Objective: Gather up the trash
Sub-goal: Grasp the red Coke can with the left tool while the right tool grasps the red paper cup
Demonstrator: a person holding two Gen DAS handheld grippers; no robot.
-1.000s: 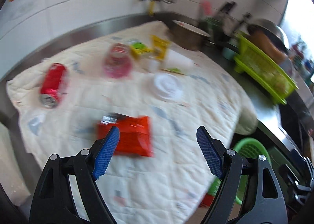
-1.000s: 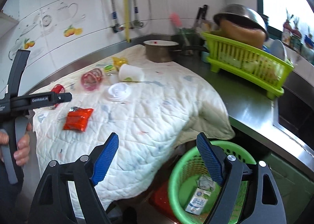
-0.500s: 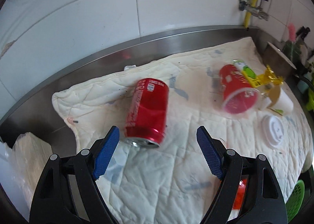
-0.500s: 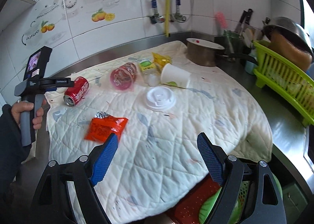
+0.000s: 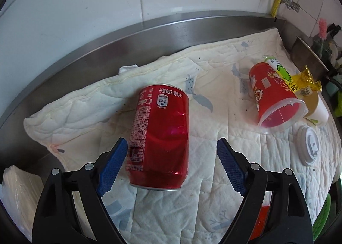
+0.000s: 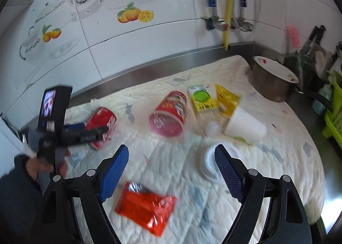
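Observation:
A dented red cola can (image 5: 162, 135) lies on its side on the white quilt (image 5: 213, 81). My left gripper (image 5: 172, 143) straddles it with jaws opening and a gap at the right pad. In the right wrist view the can (image 6: 104, 120) lies at the left with the left gripper (image 6: 89, 130) over it. My right gripper (image 6: 172, 149) hovers open above the quilt, just beyond a red snack wrapper (image 6: 147, 207). A red cup (image 6: 171, 113), a green-and-yellow carton (image 6: 202, 97), a yellow wrapper (image 6: 226, 98), a white paper cup (image 6: 245, 126) and a white lid (image 6: 208, 165) lie farther on.
A steel ledge and tiled wall (image 6: 128, 36) run behind the quilt. A metal pot (image 6: 273, 81) and a green dish rack (image 6: 333, 113) stand at the right. A green basket edge (image 5: 320, 214) shows low on the right. A person's hand (image 6: 42, 165) holds the left gripper.
The left gripper has swung from the red wrapper to the cola can, closed in on it, and spread its jaws wider. The right gripper moved from over the green basket to over the quilt.

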